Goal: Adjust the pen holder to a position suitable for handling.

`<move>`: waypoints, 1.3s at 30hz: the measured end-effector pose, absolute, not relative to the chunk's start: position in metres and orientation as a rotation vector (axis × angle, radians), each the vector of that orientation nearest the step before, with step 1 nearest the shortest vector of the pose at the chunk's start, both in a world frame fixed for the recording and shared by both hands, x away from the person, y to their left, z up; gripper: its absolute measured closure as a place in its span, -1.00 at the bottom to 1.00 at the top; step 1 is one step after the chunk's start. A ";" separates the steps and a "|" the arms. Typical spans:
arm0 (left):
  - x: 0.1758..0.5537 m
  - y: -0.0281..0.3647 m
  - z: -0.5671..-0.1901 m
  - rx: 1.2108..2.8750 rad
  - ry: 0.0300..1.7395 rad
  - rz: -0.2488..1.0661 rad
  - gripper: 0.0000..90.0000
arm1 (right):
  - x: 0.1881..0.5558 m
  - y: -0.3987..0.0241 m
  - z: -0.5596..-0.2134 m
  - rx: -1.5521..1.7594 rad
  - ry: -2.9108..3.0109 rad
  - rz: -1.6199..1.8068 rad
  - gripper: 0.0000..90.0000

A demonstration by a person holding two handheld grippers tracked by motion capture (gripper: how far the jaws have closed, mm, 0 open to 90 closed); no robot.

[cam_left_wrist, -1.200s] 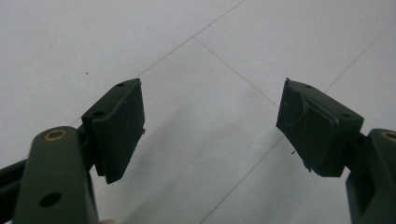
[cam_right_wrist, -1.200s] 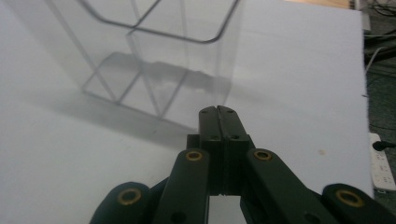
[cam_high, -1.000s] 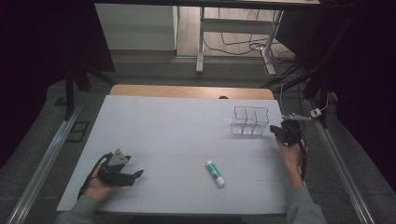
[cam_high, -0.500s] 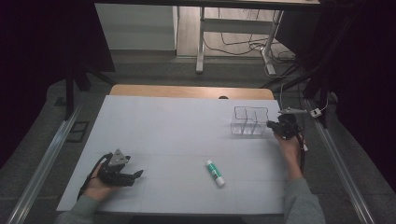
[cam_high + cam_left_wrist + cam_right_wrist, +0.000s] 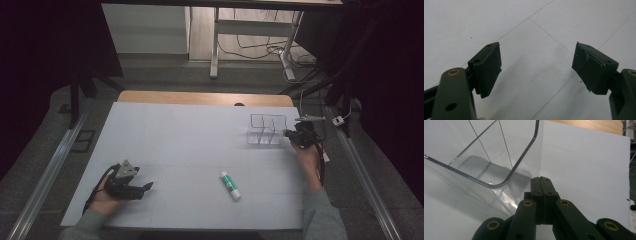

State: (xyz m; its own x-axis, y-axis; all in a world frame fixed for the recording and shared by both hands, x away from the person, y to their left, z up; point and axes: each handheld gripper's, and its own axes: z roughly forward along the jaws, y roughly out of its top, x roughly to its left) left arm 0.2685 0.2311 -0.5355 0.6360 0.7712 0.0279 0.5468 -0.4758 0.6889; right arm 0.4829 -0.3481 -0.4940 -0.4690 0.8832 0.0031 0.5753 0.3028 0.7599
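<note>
Evidently the work in hand is shifting the clear box [image 5: 266, 130], and the right gripper [image 5: 289, 134] is set up as a pusher, not a grabber. Its jaws are clenched flat together with nothing between them, their joined tip resting at the box's near corner wall, as the right gripper view [image 5: 541, 180] shows; the box [image 5: 486, 157] rises just ahead and to the left of that tip. Whether the tip truly touches the wall I cannot tell, but it is at most just beside it. Closed jaws make 1 stiff, narrow point, which suits nudging a light plastic container across the table [image 5: 190, 135] better than pinching its thin wall. The box has 2 compartments, both empty and upright.

The left gripper [image 5: 142, 189] lies low on the table, well apart from the box, jaws released and wide with bare surface between them [image 5: 536, 72]. It looks parked, kept clear so the right hand can work alone.

Between the 2 grippers, nearer the left one's open side, a glue stick [image 5: 230, 185] lies flat, untouched. It probably waits to go into the box once that is placed.
</note>
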 end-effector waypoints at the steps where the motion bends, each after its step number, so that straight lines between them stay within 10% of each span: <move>1: 0.268 0.231 -0.535 2.201 1.024 0.445 -0.48 | 0.483 -0.347 -0.494 1.300 2.159 0.995 0.99; 39: 0.268 0.231 -0.535 2.199 1.020 0.451 -0.48 | 0.480 -0.273 -0.491 1.165 2.277 1.040 0.99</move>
